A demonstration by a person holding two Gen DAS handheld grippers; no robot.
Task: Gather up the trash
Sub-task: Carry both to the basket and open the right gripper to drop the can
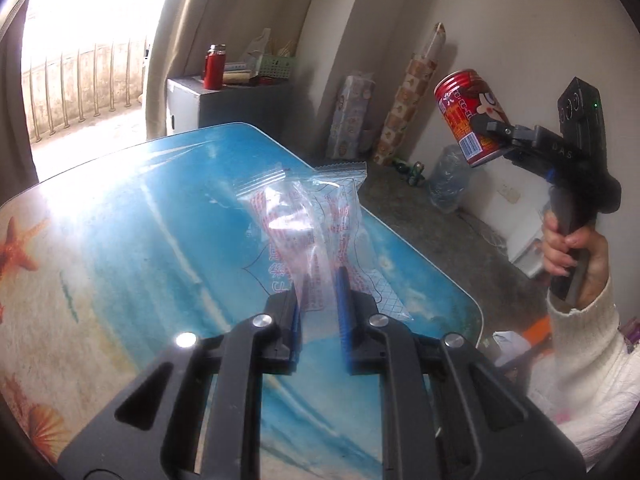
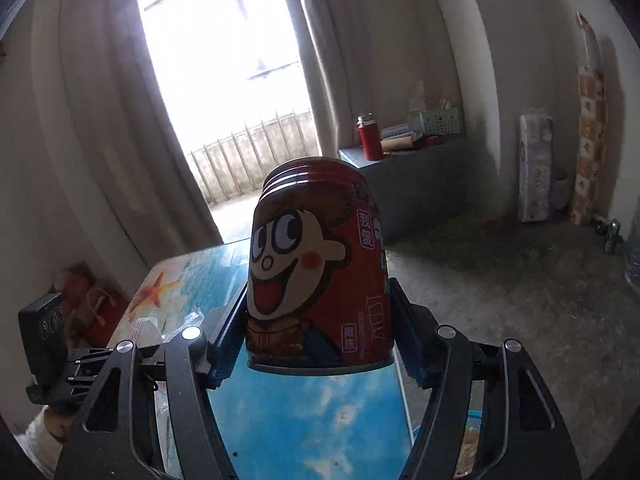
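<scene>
Left wrist: wrapper [image 1: 316, 236] pinched above table edge [image 1: 448, 276], can [image 1: 468, 120] aloft.

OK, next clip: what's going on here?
A person is clearing trash off a beach-print table with two handheld grippers. The left gripper has its jaws shut on clear plastic wrappers, lifted above the table. The right gripper holds a red drink can in the air.

A red flask [image 2: 370, 138] and a green basket [image 2: 438, 121] are seen on a grey cabinet [image 2: 404, 184]; curtains [image 2: 100, 120] are drawn aside.
</scene>
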